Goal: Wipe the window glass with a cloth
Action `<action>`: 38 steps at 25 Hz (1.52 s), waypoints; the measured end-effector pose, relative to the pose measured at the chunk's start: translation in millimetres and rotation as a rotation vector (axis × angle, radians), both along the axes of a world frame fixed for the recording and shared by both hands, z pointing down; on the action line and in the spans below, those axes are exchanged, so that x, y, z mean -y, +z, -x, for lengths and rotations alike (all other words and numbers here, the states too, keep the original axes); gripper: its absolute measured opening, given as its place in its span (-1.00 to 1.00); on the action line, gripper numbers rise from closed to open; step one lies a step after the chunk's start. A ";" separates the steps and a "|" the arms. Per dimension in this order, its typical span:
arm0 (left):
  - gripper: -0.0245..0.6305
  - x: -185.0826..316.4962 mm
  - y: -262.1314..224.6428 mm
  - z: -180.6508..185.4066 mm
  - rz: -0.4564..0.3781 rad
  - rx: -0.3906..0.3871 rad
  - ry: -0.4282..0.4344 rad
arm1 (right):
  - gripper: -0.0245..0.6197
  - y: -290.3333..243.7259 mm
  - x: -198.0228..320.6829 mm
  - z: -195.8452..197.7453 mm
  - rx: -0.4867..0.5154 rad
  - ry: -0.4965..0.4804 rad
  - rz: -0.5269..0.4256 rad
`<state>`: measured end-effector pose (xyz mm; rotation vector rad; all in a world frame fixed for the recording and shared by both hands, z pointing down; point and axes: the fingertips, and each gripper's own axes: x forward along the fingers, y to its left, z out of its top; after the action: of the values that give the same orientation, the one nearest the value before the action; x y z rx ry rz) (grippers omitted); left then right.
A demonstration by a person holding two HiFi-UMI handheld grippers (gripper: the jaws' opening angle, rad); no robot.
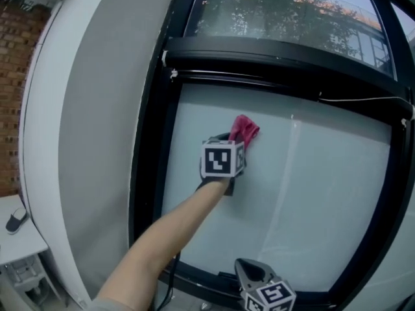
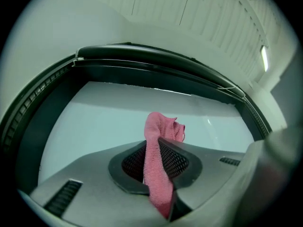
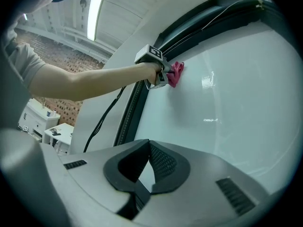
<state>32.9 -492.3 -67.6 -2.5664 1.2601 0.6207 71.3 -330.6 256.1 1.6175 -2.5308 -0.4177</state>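
Our right gripper [image 3: 144,143] is cut off at the btm edge of the head view; its jaws meet tip to tip w/ nothing between. Our left gripper [image 2: 158,143] pinches the pink cloth [image 2: 157,169]. The cloth's lower end is lost between the pads, its bunched top against the window glass [image 1: 311,193], upper left, near the black frame [image 1: 148,173].

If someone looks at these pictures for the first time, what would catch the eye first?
The pink cloth stands out most. The left gripper has its jaws shut on it and holds it against the pale window glass, towards the pane's upper left. The right gripper hangs low near the pane's lower edge, its jaws together with nothing between them.
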 end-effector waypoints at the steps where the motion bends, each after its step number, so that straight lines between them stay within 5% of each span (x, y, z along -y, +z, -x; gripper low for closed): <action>1: -0.73 4.7 0.6 10.1 0.005 -0.001 -0.012 | -0.91 0.3 3.6 6.6 0.004 -0.008 -0.002; 13: -0.73 53.3 14.4 120.1 0.073 -0.113 -0.159 | -0.91 10.7 38.0 68.3 0.047 -0.086 -0.005; 20: -0.73 42.9 29.0 171.1 0.055 -0.252 -0.236 | -0.91 15.8 41.8 88.6 0.052 -0.104 0.005; 31: -0.73 68.2 92.3 181.0 0.178 -0.236 -0.260 | -0.91 29.9 30.0 97.3 0.047 -0.102 0.033; 38: -0.73 77.4 107.2 168.6 0.164 -0.209 -0.226 | -0.91 41.0 24.5 86.3 0.048 -0.073 0.060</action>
<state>-135.8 -569.7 39.6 -2.4835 1.7065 0.7833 -15.0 -355.0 297.1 1.5361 -2.6178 -0.3105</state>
